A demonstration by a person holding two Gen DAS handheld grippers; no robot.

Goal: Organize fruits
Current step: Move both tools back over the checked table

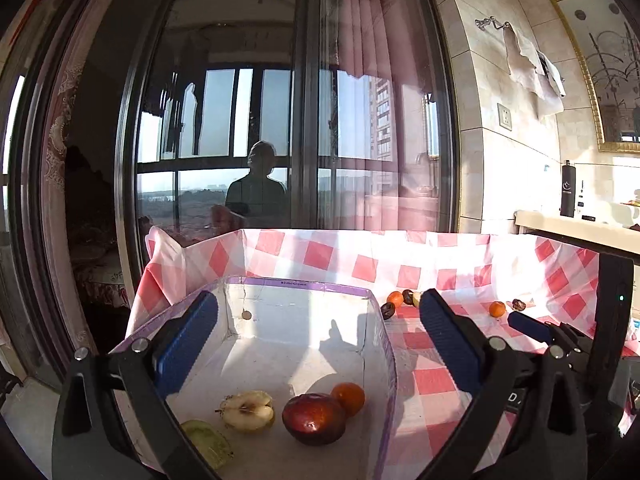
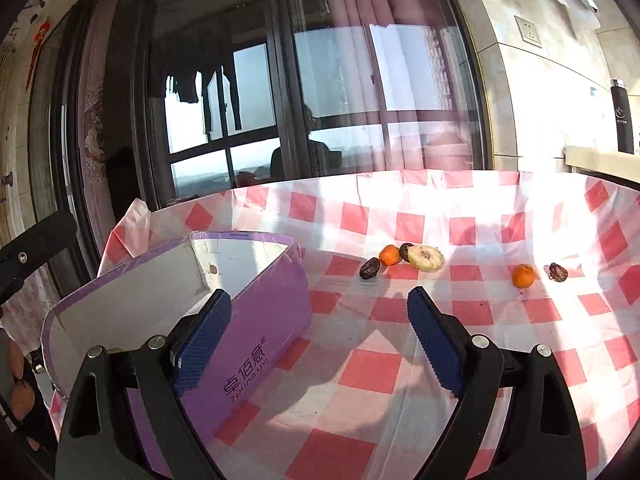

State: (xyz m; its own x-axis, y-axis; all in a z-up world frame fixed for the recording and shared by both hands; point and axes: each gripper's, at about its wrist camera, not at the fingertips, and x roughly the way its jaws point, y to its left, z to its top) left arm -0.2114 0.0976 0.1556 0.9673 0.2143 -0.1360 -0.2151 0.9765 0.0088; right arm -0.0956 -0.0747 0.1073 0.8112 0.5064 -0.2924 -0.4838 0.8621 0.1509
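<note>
While four pieces are already sitting in the purple box (image 1: 384, 360) — an apple half (image 1: 249, 411), a dark red fruit (image 1: 314, 419), a small orange (image 1: 349, 398) and a green slice (image 1: 208, 442) — the sorting is looking roughly half done. Six pieces are still lying on the checkered table (image 2: 360, 368) well beyond the box: a cluster of date (image 2: 369, 268), orange (image 2: 389, 255), second date (image 2: 406, 251) and pale apple half (image 2: 426, 258), plus a lone orange (image 2: 524, 275) beside another date (image 2: 557, 272). Left tongs (image 1: 318, 336) are hanging wide and empty over the box, right tongs (image 2: 318, 338) are gaping wide and empty over the table beside it.

Ahead of my grippers I see a checked tablecloth (image 2: 400, 364), glass doors (image 1: 248, 120), and a black bottle (image 1: 567, 189) far right.
</note>
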